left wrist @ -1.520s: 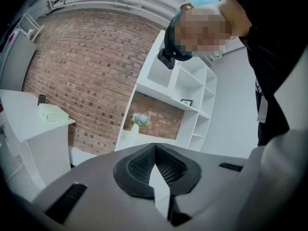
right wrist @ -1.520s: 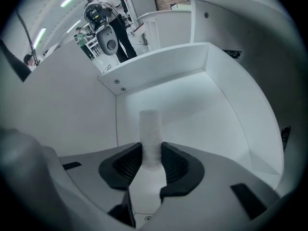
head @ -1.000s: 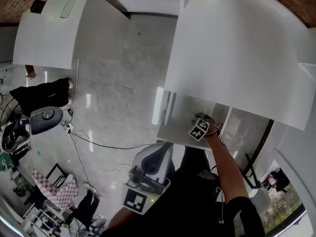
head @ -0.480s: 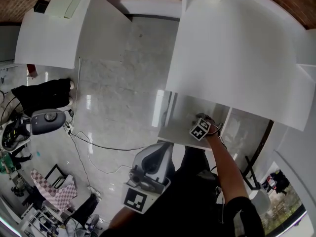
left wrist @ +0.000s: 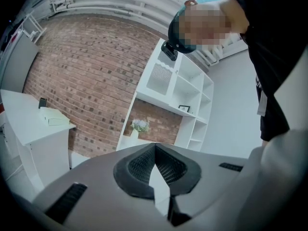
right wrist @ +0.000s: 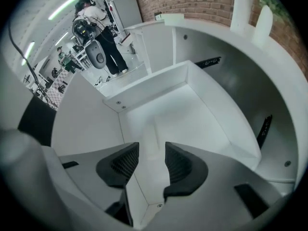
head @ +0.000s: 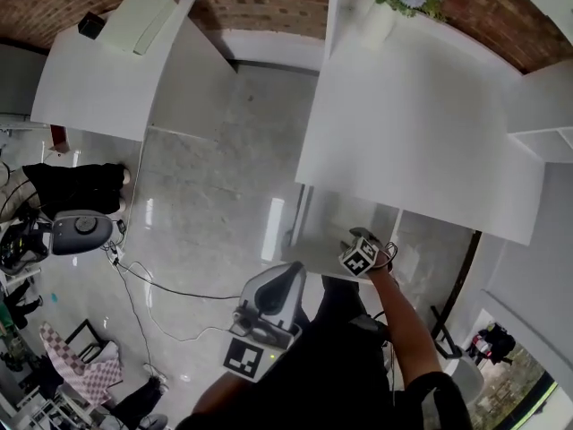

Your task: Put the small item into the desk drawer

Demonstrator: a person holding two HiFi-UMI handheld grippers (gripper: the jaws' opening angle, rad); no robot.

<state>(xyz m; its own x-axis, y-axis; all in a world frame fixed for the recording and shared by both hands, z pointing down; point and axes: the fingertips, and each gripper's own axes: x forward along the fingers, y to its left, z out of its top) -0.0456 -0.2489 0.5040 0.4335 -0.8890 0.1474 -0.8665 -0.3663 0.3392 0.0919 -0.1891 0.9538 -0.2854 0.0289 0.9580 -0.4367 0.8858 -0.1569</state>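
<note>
White on white makes the item (right wrist: 153, 129) hard to pick out. A faint pale oblong lies on the floor of the drawer (right wrist: 202, 114), and I take that to be it, though I cannot be sure. The drawer stands pulled out from under the bench (head: 421, 124), its inside otherwise bare. The right claw (right wrist: 152, 150) points steeply down into it. Its jaws have just been opening and now stand wide apart, with nothing gripped and only the drawer floor showing through the gap. The pads touch neither the oblong nor the drawer walls. The left claw (left wrist: 155, 148) is held off to the side at about waist level and aimed out across the room. Its pads are closed tip to tip on nothing. By my reading the placing is done: the item looks released inside the drawer. What seems left is to lift the right claw clear and, if the task wants it, push the drawer closed. The open front edge sits close below the claw, so it should rise straight up.
</note>
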